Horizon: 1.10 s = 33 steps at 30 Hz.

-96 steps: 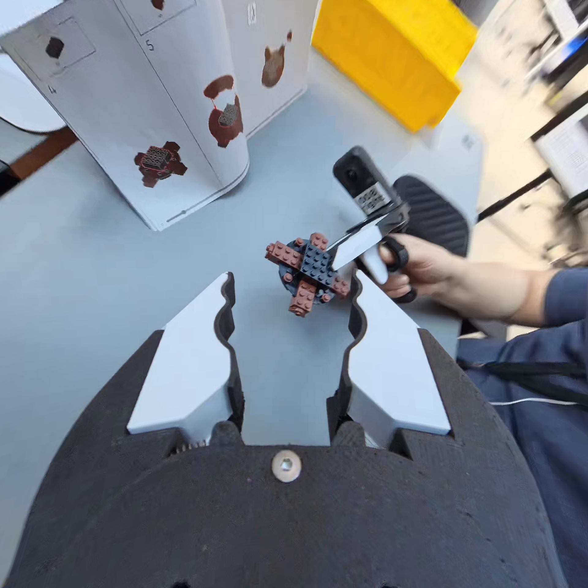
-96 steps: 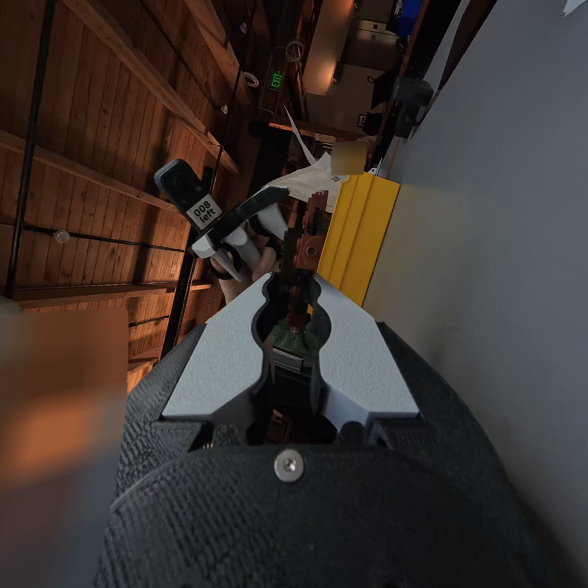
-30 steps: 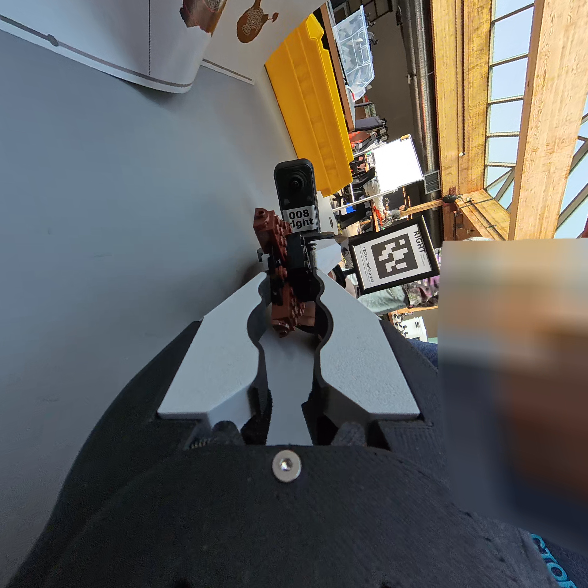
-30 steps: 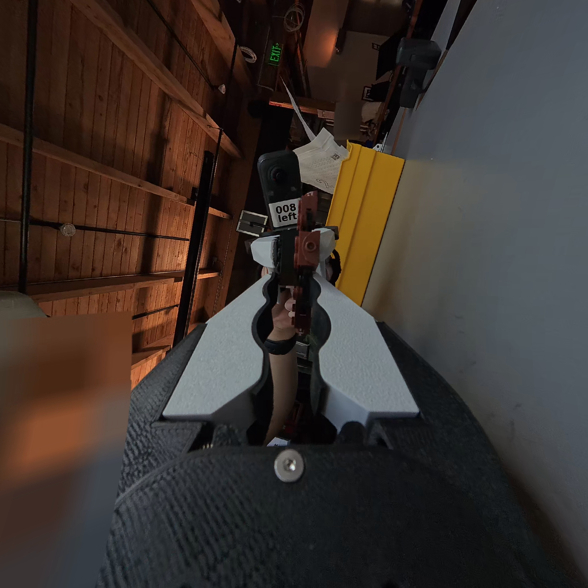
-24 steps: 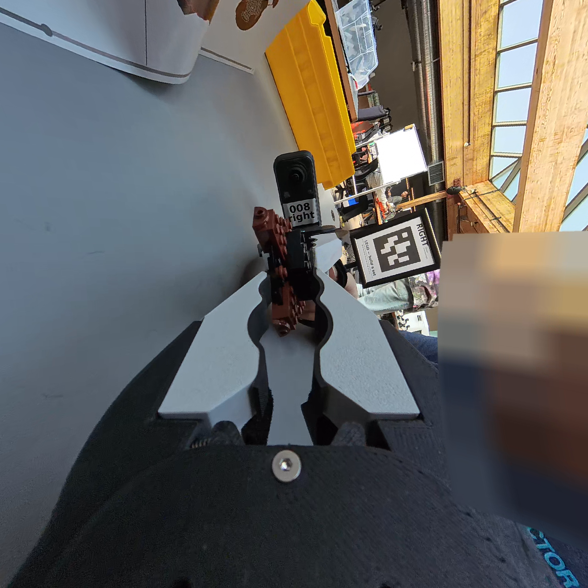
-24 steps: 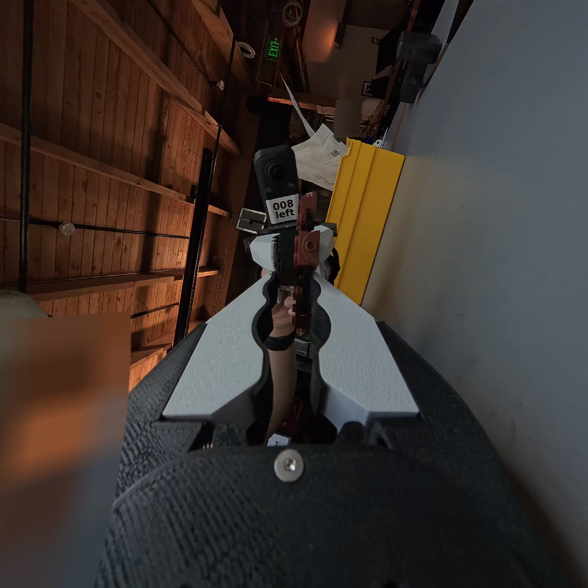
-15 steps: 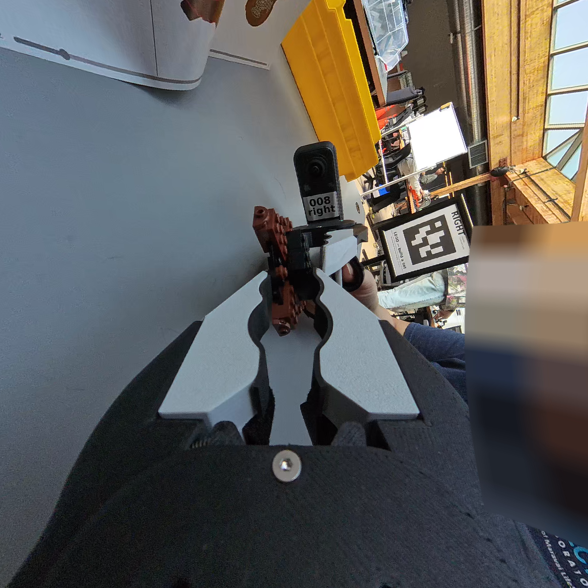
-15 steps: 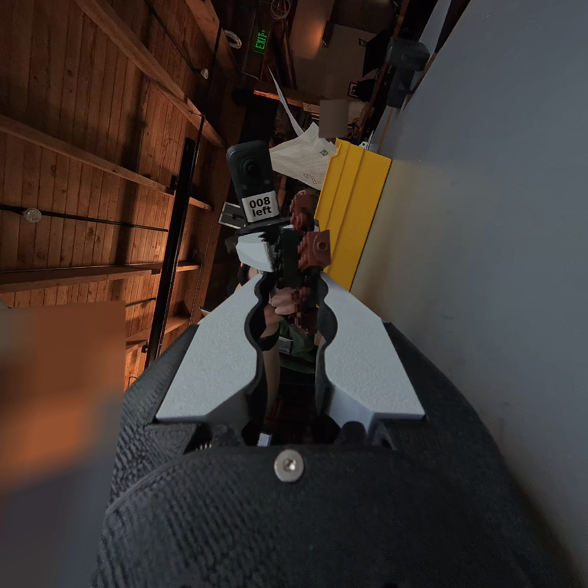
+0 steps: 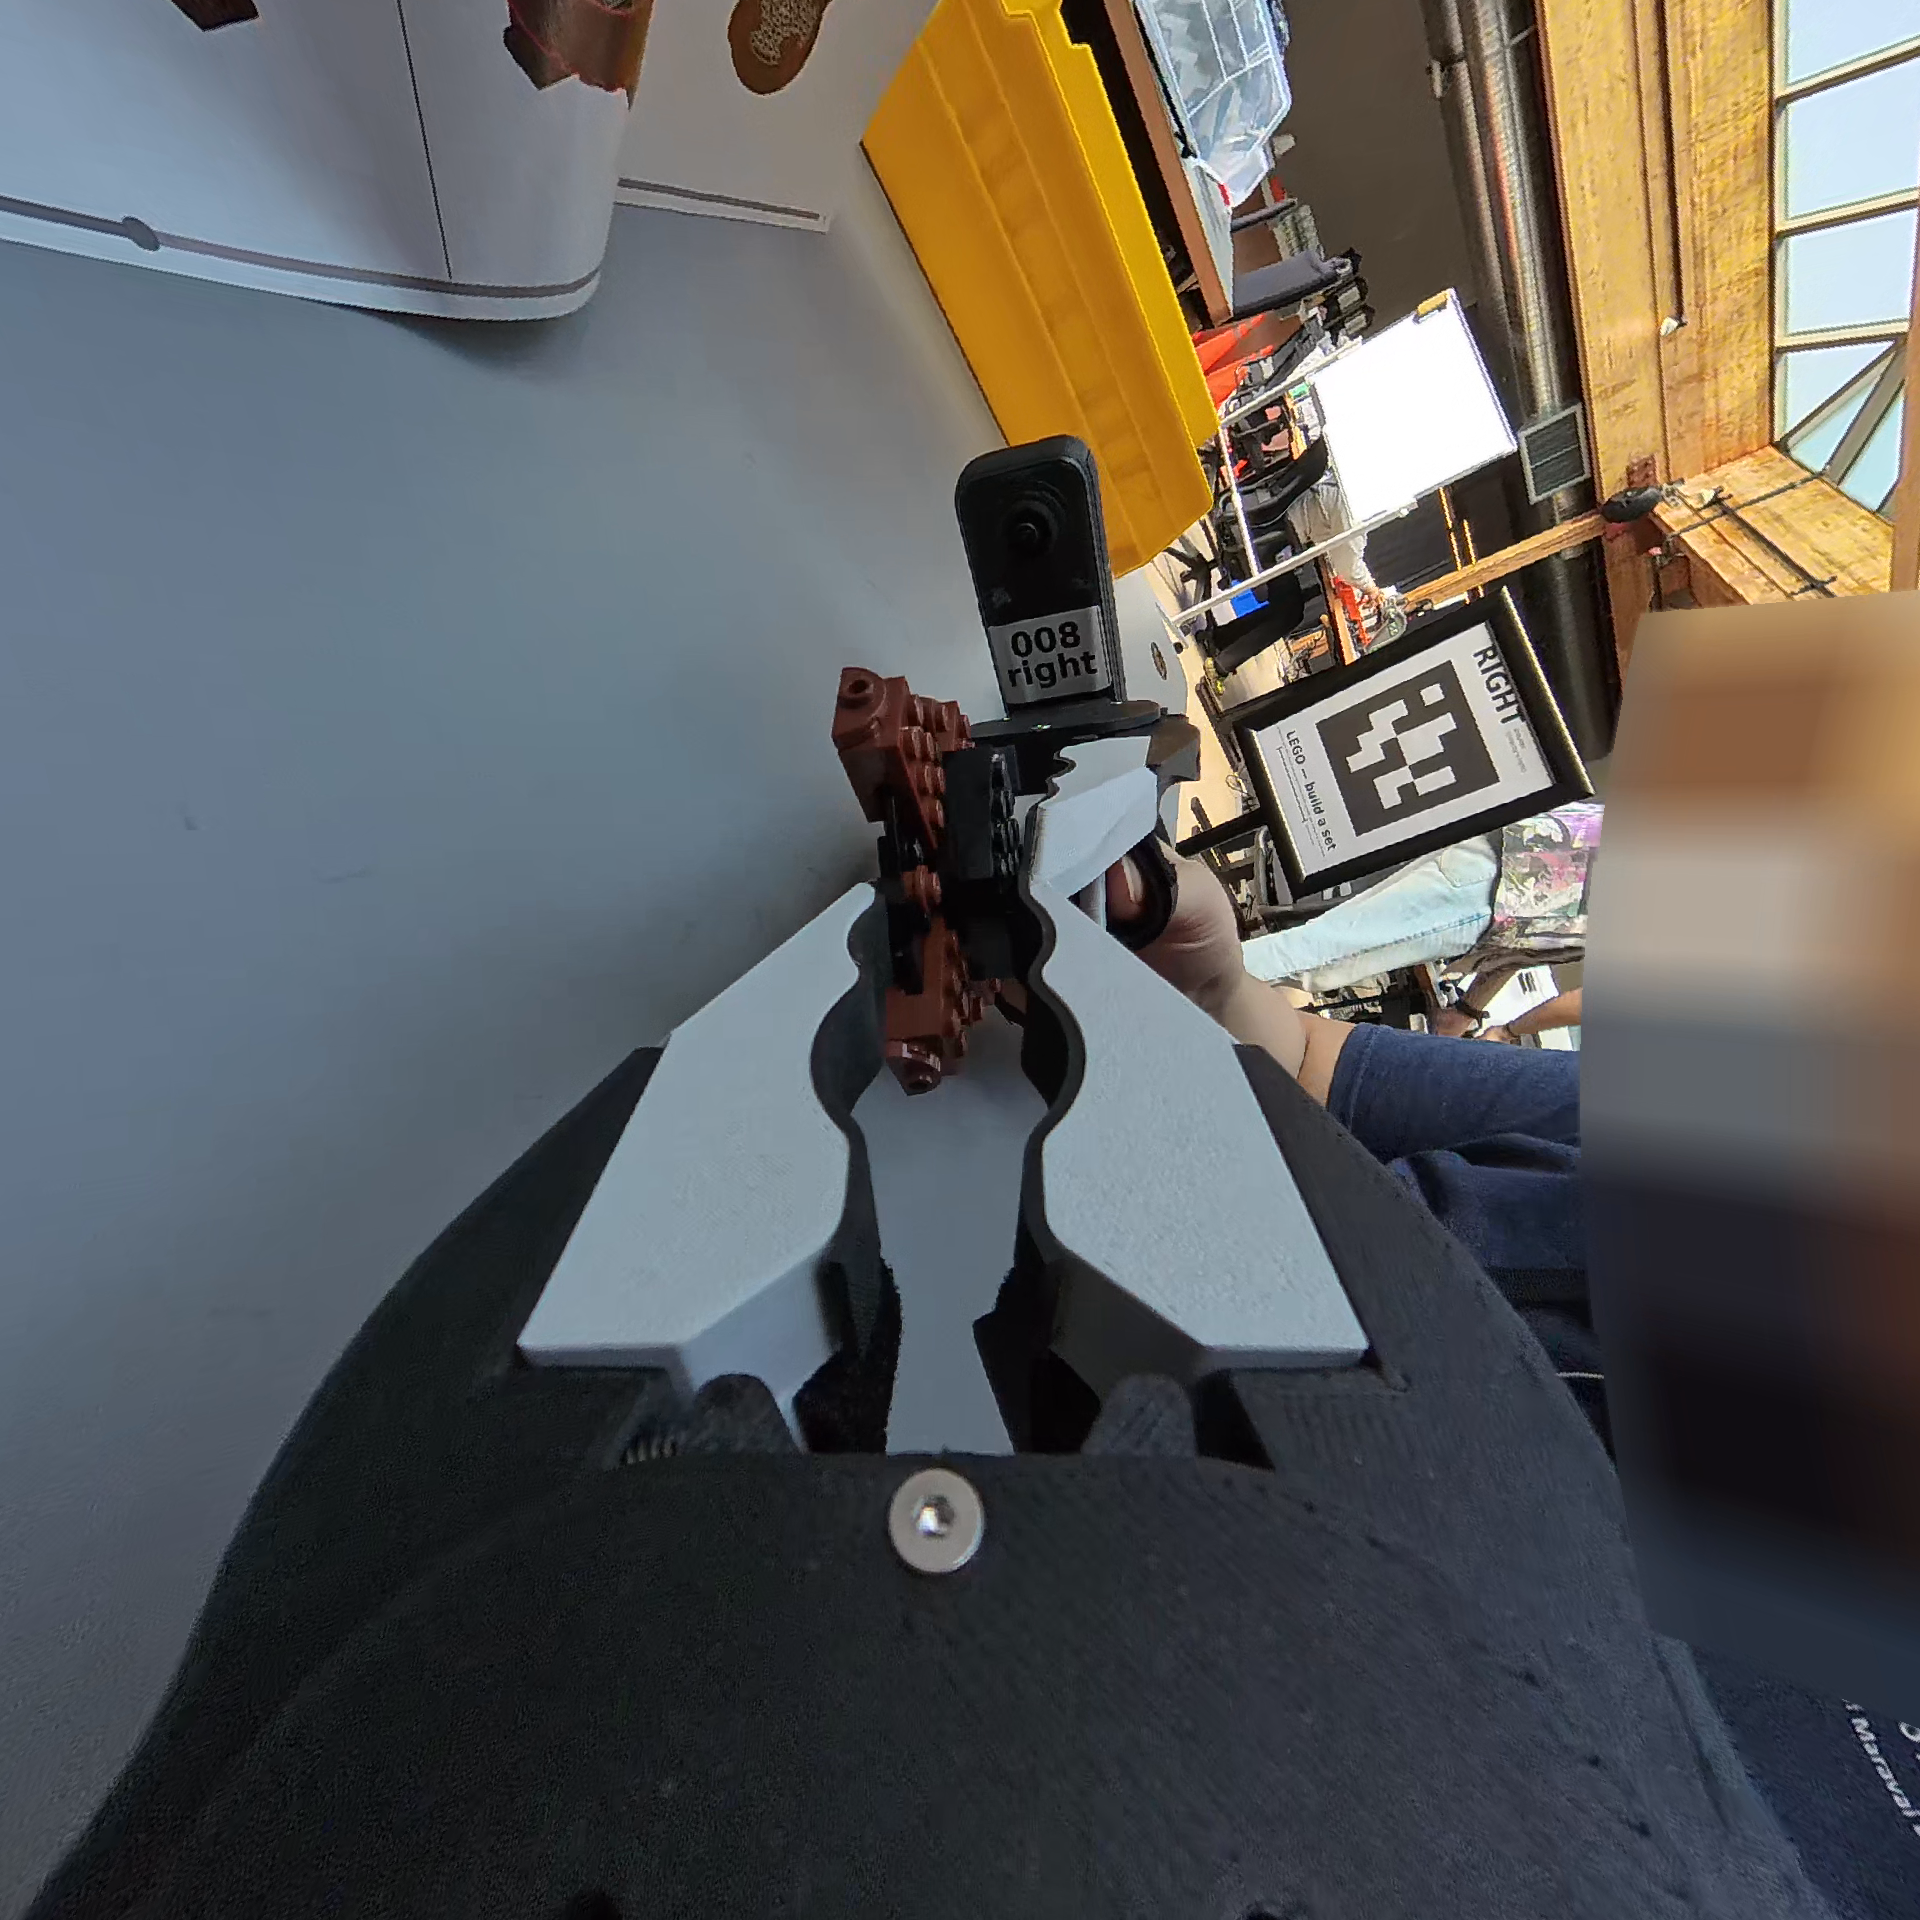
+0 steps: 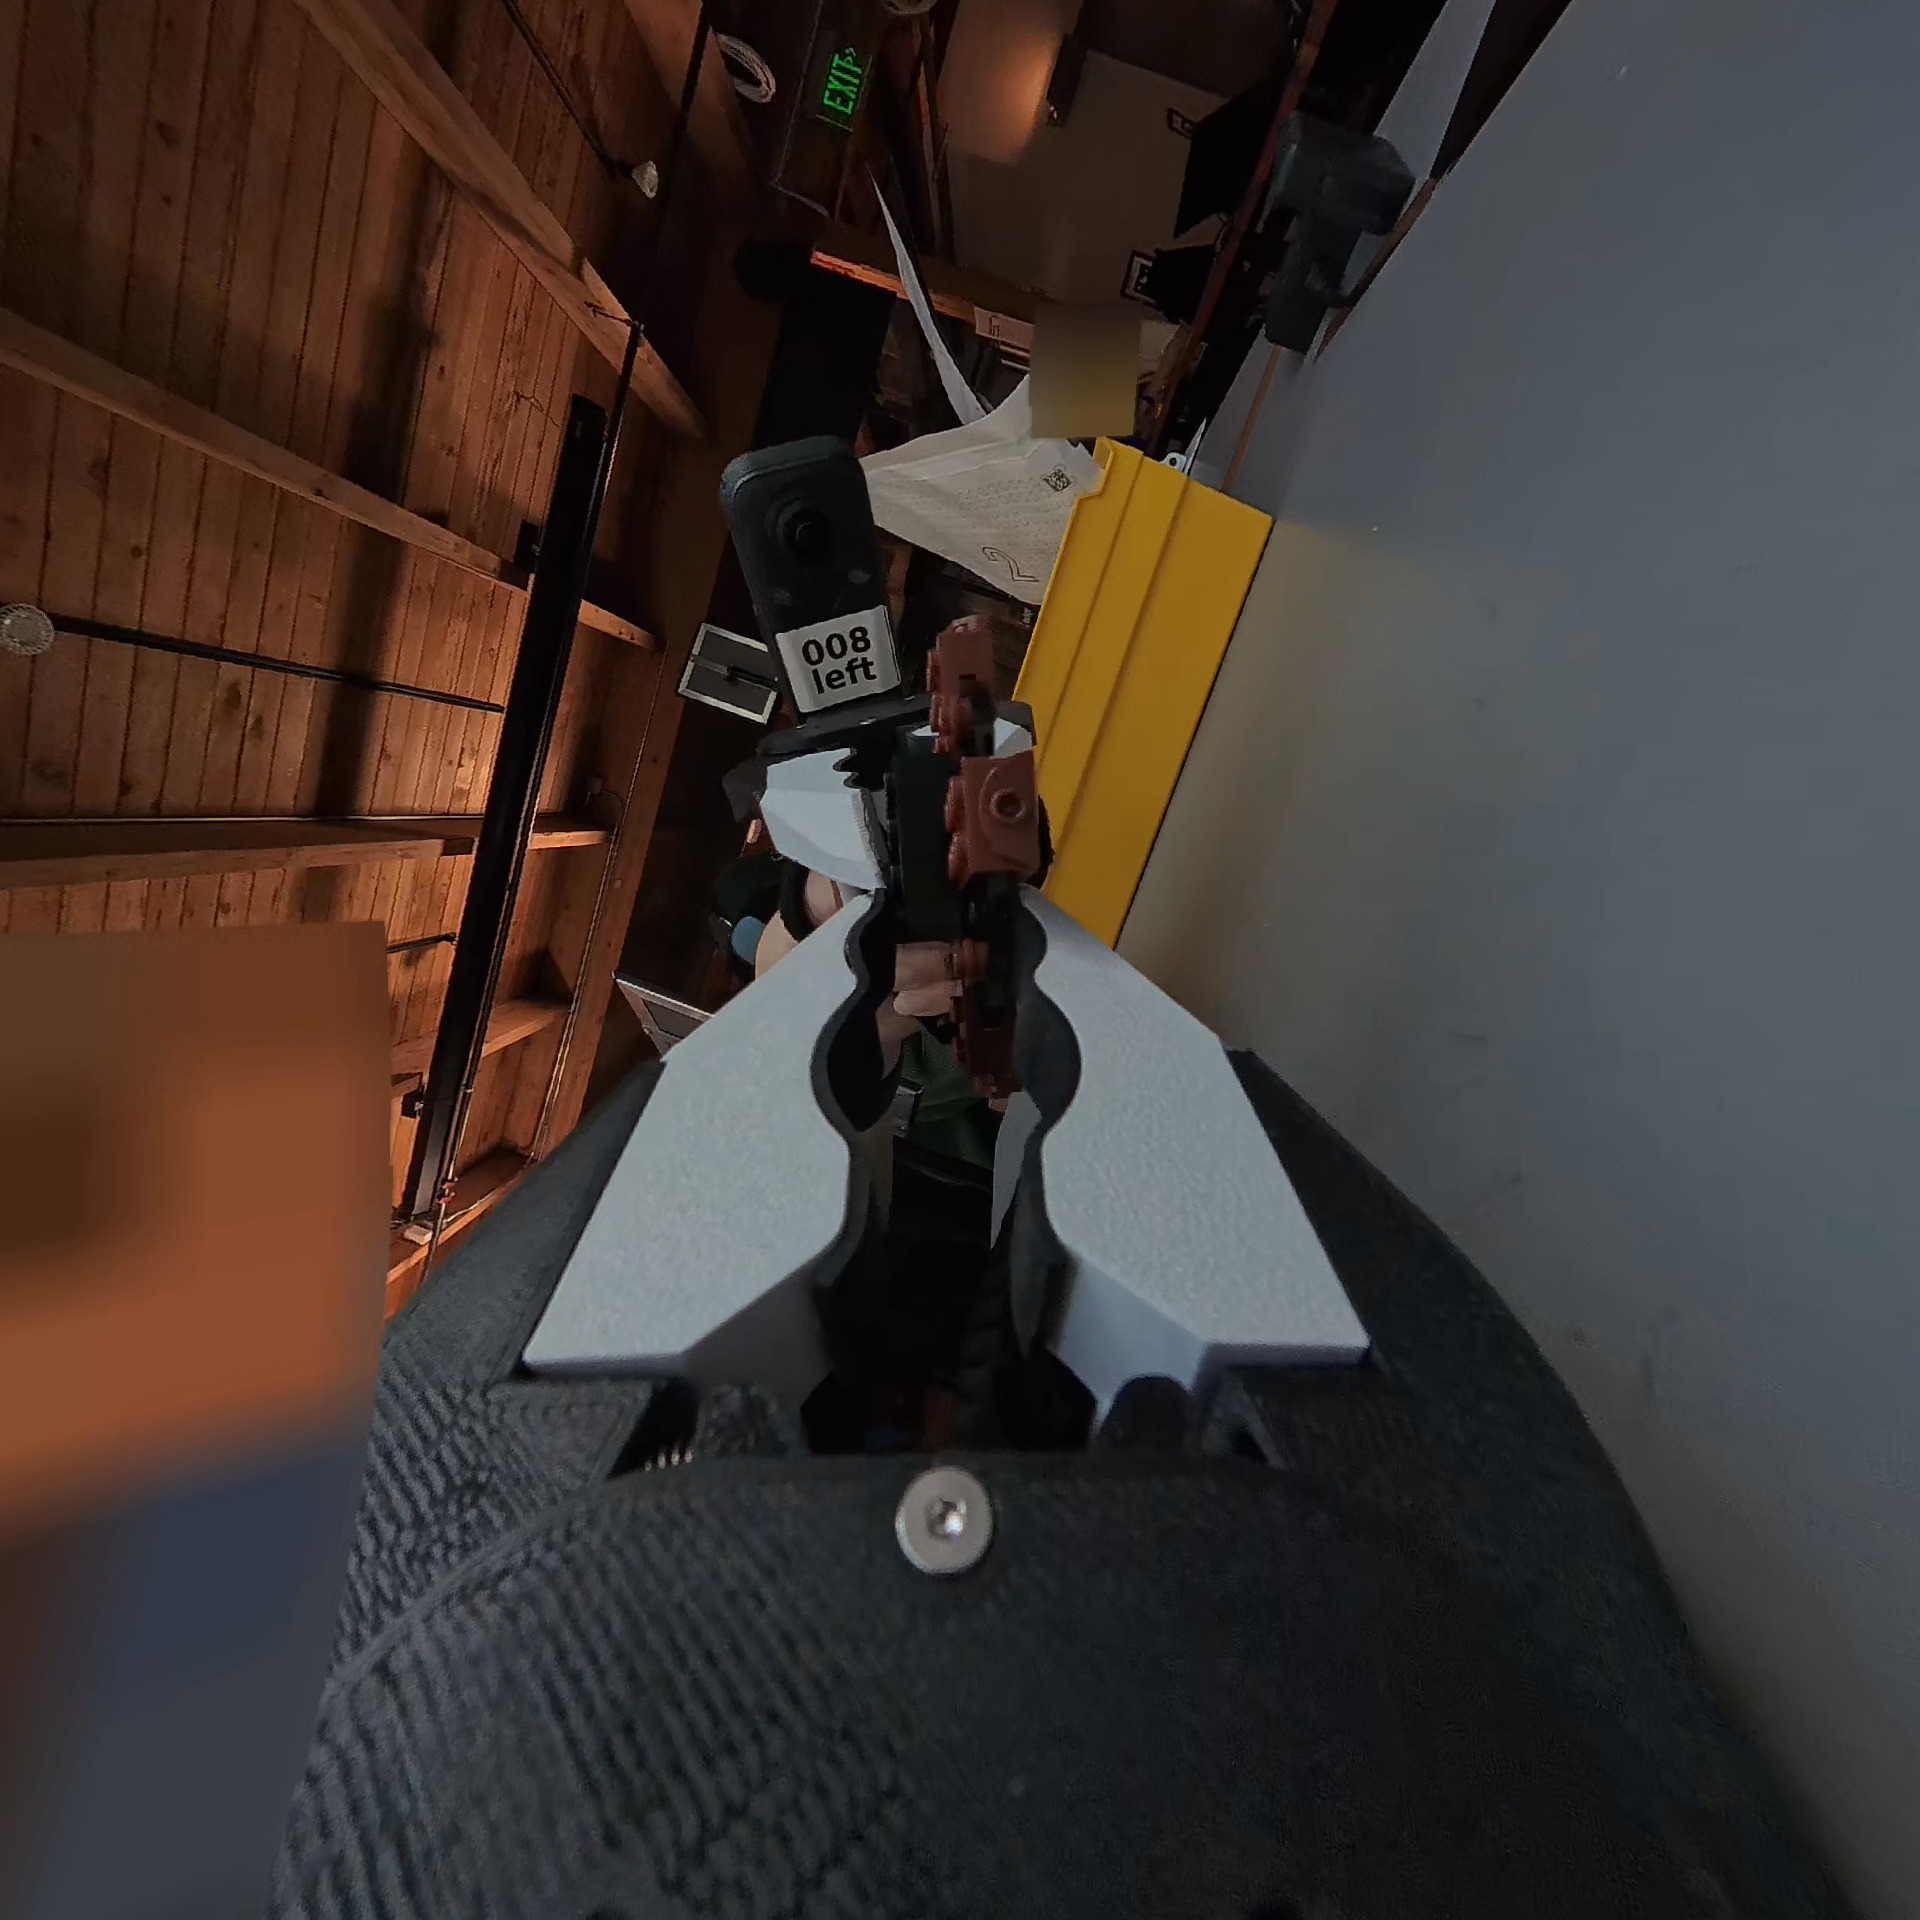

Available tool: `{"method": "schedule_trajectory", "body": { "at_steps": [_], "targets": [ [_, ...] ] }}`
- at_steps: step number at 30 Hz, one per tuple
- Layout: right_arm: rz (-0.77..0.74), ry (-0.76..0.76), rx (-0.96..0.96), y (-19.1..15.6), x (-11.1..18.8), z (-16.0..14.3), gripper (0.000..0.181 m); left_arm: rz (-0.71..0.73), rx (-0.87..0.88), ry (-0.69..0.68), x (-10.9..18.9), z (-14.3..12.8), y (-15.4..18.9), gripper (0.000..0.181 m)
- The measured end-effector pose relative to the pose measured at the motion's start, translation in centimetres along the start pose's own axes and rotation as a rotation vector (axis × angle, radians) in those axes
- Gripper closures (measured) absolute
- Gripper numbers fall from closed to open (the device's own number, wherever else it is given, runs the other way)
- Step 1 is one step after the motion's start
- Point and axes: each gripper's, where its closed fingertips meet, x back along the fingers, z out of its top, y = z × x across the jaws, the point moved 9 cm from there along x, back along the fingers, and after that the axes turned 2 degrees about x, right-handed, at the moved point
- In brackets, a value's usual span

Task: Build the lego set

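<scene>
The lego assembly (image 9: 914, 831), reddish-brown bricks on dark plates, is held on edge in the air above the grey table (image 9: 364, 727). My left gripper (image 9: 945, 904) is shut on its near end. My right gripper (image 9: 1091, 821) faces it from the far side and grips the opposite end; one of its fingers is hidden behind the bricks. In the right wrist view the right gripper (image 10: 948, 914) is shut on the assembly (image 10: 987, 810), and the left gripper (image 10: 821, 821) holds it from beyond.
A yellow bin (image 9: 1039, 281) stands at the table's far edge, also in the right wrist view (image 10: 1132, 675). Open instruction pages (image 9: 312, 156) lie at the far left. A framed black-and-white marker sign (image 9: 1403, 748) stands beyond the table. A person's hand and blue sleeve (image 9: 1455, 1091) are at right. The tips of both grippers are at nearly the same place.
My left gripper, open and apart from the assembly 3.2 s ago, has closed on it. Both grippers now hold it; over the last second the pair has shifted and turned slightly.
</scene>
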Motion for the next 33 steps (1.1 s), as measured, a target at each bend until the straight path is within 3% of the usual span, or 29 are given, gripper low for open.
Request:
{"method": "schedule_trajectory", "body": {
  "at_steps": [5, 8, 10, 21, 24, 26, 30, 33],
  "targets": [
    [0.100, 0.019, 0.014, -0.9, -0.1, 0.3, 0.164, -0.098, -0.009, 0.062, 0.2, 0.0, 0.7, 0.161],
    [0.122, 0.033, 0.039, -1.2, -0.1, 0.4, 0.164, -0.128, 0.015, 0.066, -0.1, -0.4, 0.7, 0.149],
    [0.110, 0.028, 0.067, -1.3, -0.1, 0.4, 0.164, -0.152, -0.002, 0.088, -0.1, -0.6, 0.9, 0.161],
    [0.173, -0.005, 0.350, -3.8, -0.4, 0.6, 0.163, -0.159, -0.250, 0.132, 0.8, -0.7, 3.6, 0.162],
    [0.123, 0.012, 0.450, -4.4, -0.1, 1.0, 0.143, -0.144, -0.407, 0.189, 1.6, -1.4, 4.8, 0.164],
    [0.139, 0.009, 0.525, -5.1, 0.2, 1.2, 0.138, -0.128, -0.496, 0.223, 2.4, -2.0, 5.5, 0.164],
    [0.100, -0.142, 0.810, -6.8, 0.5, 0.8, 0.106, -0.055, -0.721, 0.170, 3.4, -3.9, 6.9, 0.164],
    [0.144, -0.278, 1.050, -9.7, 0.5, -0.2, 0.106, 0.031, -0.890, 0.102, 3.8, -5.3, 8.1, 0.164]
  ]
}}
